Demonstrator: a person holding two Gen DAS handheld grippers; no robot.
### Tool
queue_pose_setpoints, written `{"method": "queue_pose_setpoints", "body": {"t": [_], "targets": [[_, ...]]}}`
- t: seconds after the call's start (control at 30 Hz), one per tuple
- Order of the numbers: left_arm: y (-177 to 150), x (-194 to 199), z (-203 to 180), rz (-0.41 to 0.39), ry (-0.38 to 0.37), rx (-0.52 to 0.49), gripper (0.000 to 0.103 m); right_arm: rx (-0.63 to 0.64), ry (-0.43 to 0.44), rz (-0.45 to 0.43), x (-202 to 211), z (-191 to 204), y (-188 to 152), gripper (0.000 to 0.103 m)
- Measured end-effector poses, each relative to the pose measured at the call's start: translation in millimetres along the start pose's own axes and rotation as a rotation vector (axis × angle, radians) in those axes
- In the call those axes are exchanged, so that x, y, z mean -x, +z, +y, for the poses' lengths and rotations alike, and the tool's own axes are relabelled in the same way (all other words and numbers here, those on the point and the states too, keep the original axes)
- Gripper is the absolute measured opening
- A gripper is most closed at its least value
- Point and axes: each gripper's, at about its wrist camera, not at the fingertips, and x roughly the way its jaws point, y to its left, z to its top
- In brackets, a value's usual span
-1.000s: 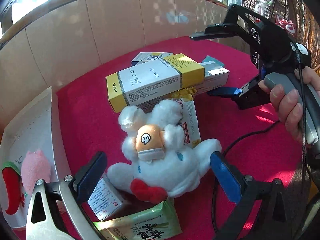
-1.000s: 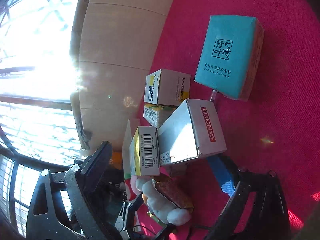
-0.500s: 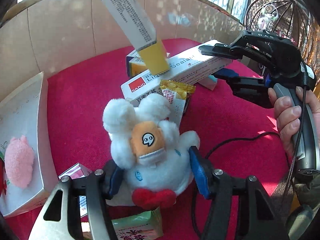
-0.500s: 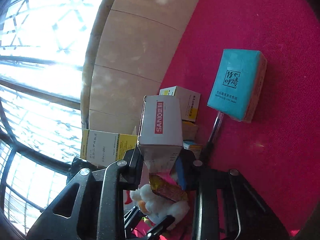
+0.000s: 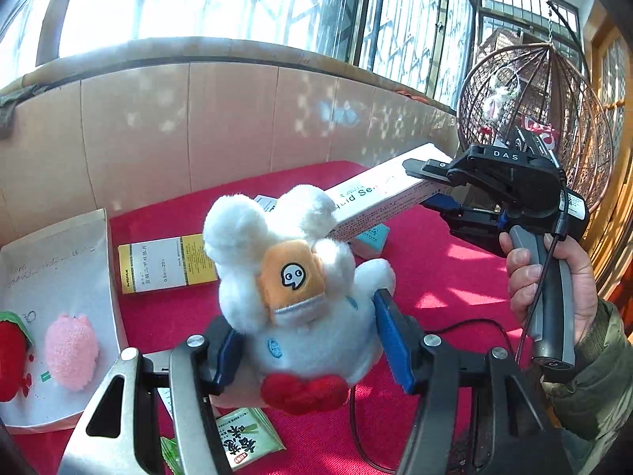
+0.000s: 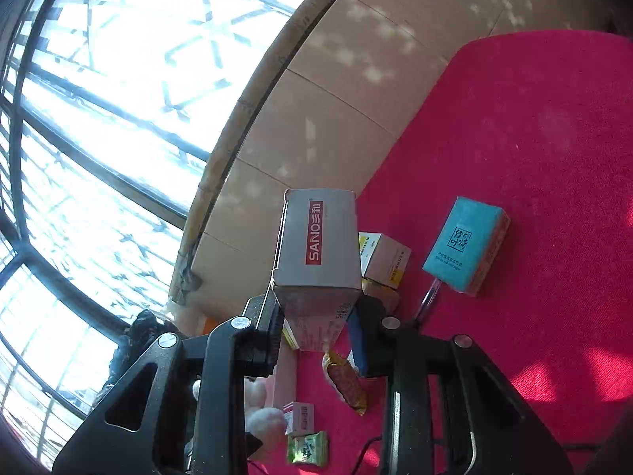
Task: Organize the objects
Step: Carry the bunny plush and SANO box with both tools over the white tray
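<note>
Above the red table [image 5: 455,277], the white plush toy [image 5: 300,277] is pinched by the left hand-held gripper [image 5: 308,340]; beyond it, the long white box [image 6: 316,253], clamped endwise by the right hand-held gripper [image 6: 316,340], could be levered loose.

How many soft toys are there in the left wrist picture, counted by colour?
White: 1, the white toy
Pink: 1, the pink toy in the tray
Red: 1, the red toy in the tray
Total: 3
</note>
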Motion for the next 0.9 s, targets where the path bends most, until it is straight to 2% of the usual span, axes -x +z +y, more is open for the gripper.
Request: {"method": "queue_pose_setpoints", "body": {"t": [0.13,0.47,0.9], "targets": [[1.0,16.5,0.4,-0.048,-0.027,0.017,0.061,0.054,0.02,-0.033,16.3,20.9,2.3,0.027],[8.2,29.0,5.2,-0.116,-0.024,0.049,0.061,0.145,0.058,-0.055,29.5,49.4,-2.7,0.027],[3.5,48.3,23.7,-0.17,0.019,0.106,0.061,0.181,0.08,0.009,15.5,70.0,-15.4,0.027]]}}
